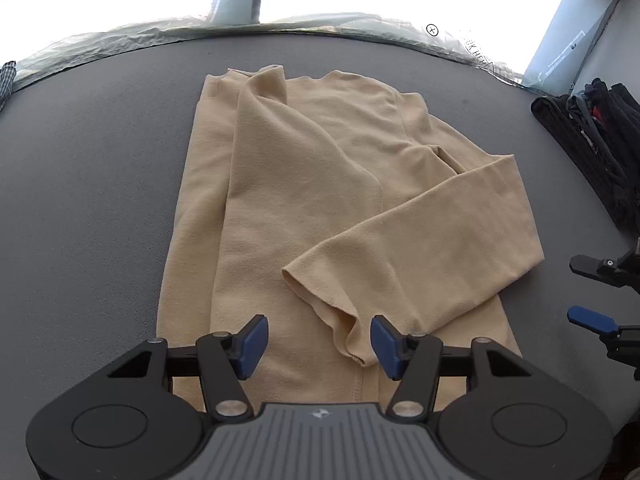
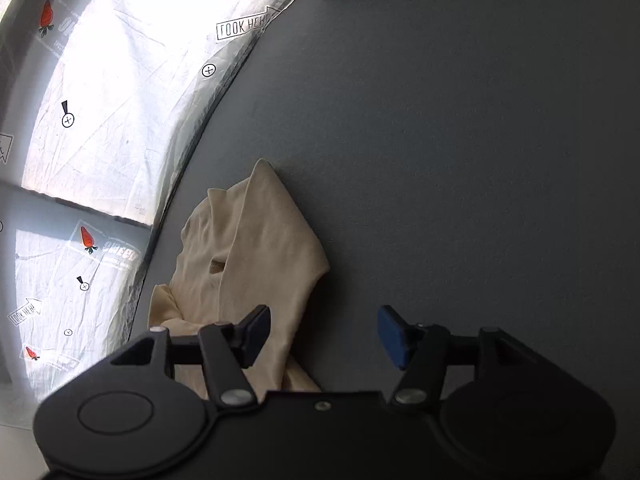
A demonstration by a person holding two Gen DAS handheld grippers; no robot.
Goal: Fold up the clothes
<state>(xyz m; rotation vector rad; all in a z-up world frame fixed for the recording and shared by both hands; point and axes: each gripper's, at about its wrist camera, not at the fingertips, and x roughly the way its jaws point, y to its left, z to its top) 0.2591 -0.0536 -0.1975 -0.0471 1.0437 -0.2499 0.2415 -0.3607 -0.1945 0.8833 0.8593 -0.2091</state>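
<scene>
A tan long-sleeved shirt (image 1: 304,184) lay flat in the middle of the grey surface (image 1: 88,184), its neckline toward the far edge and its hem toward the camera. Its left side had been folded inward over the body, and its right sleeve (image 1: 404,232) lay bent diagonally across the front, the cuff ending near the lower middle of the garment. The left tool (image 1: 319,346) hovered low over the hem end with its blue-padded fingers (image 1: 252,346) spread apart, holding nothing; the sleeve cuff lay just between and ahead of them. In the left wrist view the right tool (image 1: 588,292) showed at the right edge, beside the shirt, its fingers likewise parted and empty. From the right wrist view, the right tool (image 2: 324,336) stood wide open over bare surface (image 2: 460,160), the shirt (image 2: 248,248) lying to its left. A pile of dark clothing (image 1: 592,136) sat at the right side of the surface, well apart from the shirt. Crinkled translucent sheeting (image 2: 120,100) printed with small marks covered the bright area past the far edge.
</scene>
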